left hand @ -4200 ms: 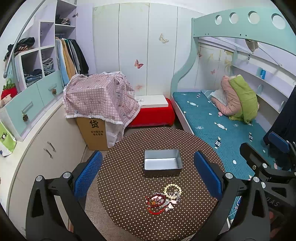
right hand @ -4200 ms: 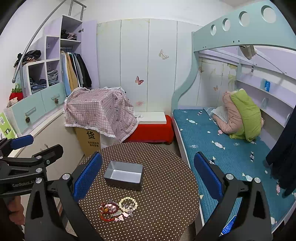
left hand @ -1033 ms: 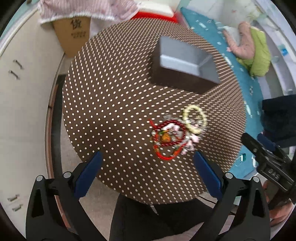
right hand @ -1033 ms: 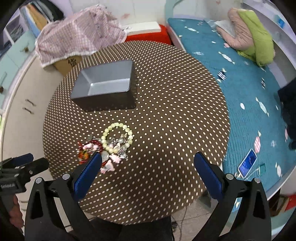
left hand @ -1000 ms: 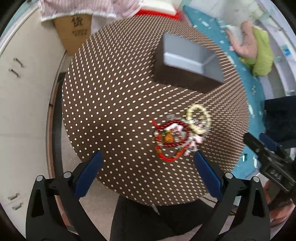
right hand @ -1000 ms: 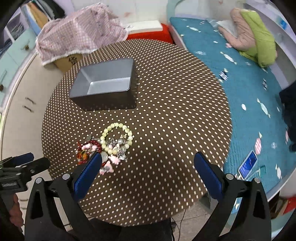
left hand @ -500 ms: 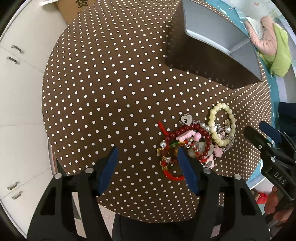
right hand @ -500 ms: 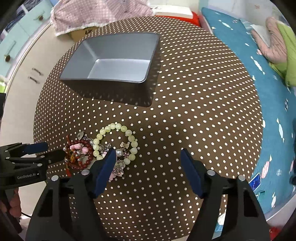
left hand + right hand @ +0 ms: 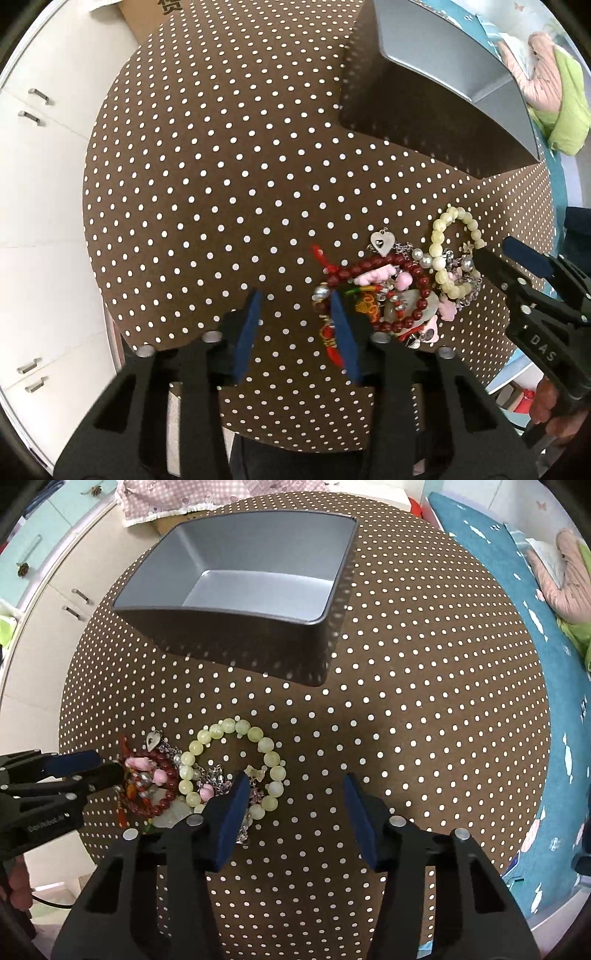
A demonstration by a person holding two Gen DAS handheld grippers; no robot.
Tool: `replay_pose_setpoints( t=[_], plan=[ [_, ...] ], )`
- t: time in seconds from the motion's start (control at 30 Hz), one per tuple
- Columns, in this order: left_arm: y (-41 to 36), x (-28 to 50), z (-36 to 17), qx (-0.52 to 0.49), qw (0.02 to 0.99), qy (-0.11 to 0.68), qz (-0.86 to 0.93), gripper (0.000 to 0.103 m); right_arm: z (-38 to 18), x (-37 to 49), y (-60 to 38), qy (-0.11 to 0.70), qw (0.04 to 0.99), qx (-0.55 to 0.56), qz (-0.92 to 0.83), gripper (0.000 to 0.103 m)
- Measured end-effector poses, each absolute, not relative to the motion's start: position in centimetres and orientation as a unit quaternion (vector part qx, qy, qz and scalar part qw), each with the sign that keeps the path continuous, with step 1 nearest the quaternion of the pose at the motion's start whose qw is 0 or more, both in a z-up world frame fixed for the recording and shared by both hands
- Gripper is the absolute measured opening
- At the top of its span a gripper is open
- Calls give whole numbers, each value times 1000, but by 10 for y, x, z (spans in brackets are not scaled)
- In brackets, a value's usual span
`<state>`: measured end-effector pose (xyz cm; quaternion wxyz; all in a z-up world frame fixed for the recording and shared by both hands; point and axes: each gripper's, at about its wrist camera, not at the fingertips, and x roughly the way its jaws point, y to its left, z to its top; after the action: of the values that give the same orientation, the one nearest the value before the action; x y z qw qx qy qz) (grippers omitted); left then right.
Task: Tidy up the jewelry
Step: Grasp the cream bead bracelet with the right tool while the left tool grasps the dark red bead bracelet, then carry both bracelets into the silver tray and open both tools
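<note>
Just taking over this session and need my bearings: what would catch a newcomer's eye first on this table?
A tangled heap of jewelry lies near the front edge of the brown polka-dot table: a pale green bead bracelet beside dark red beads and pink charms. Behind it stands an empty grey metal box. The left gripper and right gripper, whose jaws have just been closing, flank the heap, gripping nothing yet.

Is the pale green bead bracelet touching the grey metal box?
Apart. The right wrist view shows bare dotted tablecloth between the pale green bead bracelet and the grey metal box.
</note>
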<state>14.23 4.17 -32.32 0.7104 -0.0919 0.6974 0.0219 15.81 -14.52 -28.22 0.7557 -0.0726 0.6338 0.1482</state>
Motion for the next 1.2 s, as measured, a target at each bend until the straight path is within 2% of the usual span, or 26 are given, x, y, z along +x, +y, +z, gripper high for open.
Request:
replay_pose_setpoints(
  t=[0.03,0.1,0.2,0.27,0.33,0.4,0.67,1.2],
  plan=[
    [42,142,-320,-90,710,698,22,27,-284,159,-144,634,755,-77,147,49],
    [40,142,-321,-98,709,699,15,11,-289,159,-144,634,755,-80,147,49],
    [41,140,-318,-101,708,698,15,8,-296,158,-142,627,760,-85,150,46],
    [42,138,-317,-112,709,696,14,8,-298,158,-144,620,766,-93,144,33],
    [46,135,-314,-127,710,692,13,8,-299,157,-143,612,771,-109,137,16],
    [52,134,-310,-144,713,686,13,8,-303,160,-149,612,772,-101,140,8],
    [68,133,-280,-183,730,659,-1,8,-305,173,-176,623,768,-23,146,8],
    [64,142,-217,-195,775,600,-47,8,-228,173,-194,570,804,30,164,8]
  ],
)
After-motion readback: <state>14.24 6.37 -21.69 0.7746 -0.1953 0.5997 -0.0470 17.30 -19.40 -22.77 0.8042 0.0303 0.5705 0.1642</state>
